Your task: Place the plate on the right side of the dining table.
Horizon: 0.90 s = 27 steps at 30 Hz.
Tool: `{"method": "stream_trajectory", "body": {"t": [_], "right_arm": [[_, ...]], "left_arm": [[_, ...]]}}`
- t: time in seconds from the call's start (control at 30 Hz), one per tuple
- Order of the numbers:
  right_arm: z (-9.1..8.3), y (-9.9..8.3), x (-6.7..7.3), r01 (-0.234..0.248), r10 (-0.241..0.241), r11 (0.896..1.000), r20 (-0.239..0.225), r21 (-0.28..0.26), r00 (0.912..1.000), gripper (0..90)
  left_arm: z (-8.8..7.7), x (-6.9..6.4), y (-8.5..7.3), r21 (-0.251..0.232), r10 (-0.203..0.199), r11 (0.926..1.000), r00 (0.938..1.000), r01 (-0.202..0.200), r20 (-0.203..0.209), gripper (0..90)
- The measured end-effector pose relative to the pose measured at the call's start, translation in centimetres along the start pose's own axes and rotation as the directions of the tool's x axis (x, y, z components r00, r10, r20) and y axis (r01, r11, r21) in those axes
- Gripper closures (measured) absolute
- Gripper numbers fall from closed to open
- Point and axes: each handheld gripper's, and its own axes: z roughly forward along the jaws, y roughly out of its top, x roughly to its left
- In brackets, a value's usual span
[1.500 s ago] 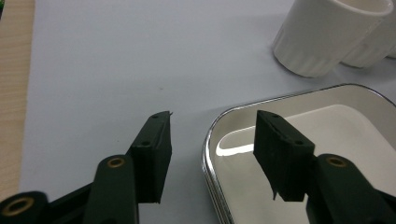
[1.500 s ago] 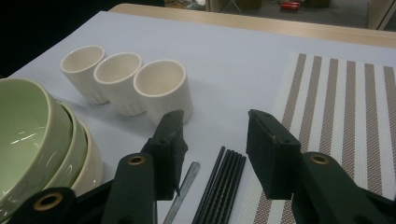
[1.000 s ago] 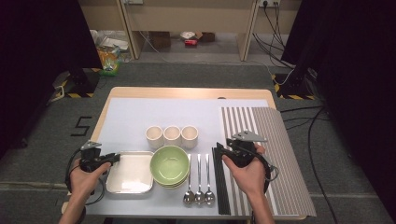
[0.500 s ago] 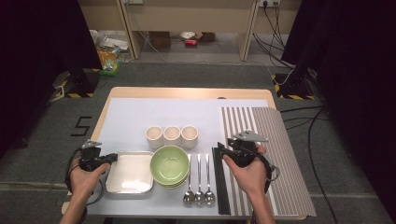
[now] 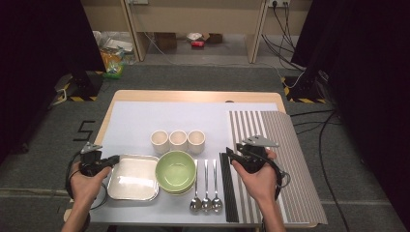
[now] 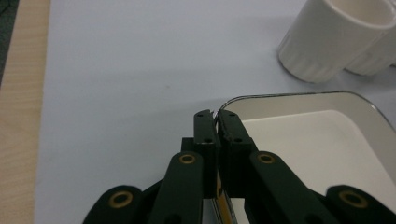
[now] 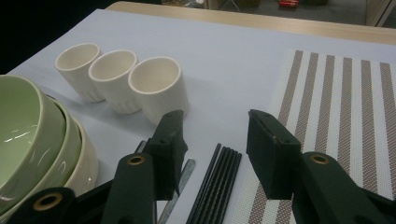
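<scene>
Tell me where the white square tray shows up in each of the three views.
High view: white tray sits lower left, beside the green bowls, left gripper at its corner.
Left gripper view: lower right, its rim pinched between the jaws.
Right gripper view: not in it.
Shared landmark: the three white cups.

High overview above table [image 5: 145, 125]; two close tongs-level views, seemingly sharing cups [image 7: 154, 84].

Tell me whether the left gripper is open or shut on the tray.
Shut on it. In the left gripper view the left gripper has just been closing, and its pads now pinch the rim of the white tray at its corner.
</scene>
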Motion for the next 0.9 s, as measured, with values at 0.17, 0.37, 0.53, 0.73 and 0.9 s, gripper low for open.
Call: {"method": "stream_trajectory", "body": {"t": [0.17,0.37,0.53,0.73,0.9], "right_arm": [[0.0,0.0,-0.1,-0.003,0.003,1.0,0.0,0.003,1.0,56.5],[0.1,-0.1,-0.1,-0.002,0.002,1.0,0.002,0.006,1.0,56.5],[0.1,-0.1,-0.1,-0.005,0.005,1.0,0.002,0.01,1.0,56.4],[0.1,-0.2,-0.1,-0.003,0.003,1.0,0.002,0.012,1.0,56.3],[0.2,-0.2,-0.2,-0.007,0.007,1.0,0.002,0.016,1.0,56.3]], "left_arm": [[0.3,0.9,-0.3,-0.007,-0.033,0.9994,0.9994,0.033,-0.005,85.7],[0.1,1.3,-0.5,0.01,-0.054,0.9985,0.9985,0.054,0.012,73.4],[-0.3,1.6,-0.7,0.076,-0.069,0.995,0.9969,0.066,0.038,58.6],[0.2,1.7,-0.7,0.099,-0.109,0.9899,0.9916,0.102,0.07,69.3],[0.1,2.0,-0.5,0.087,-0.136,0.9877,0.9883,0.13,0.07,82.7]]}}
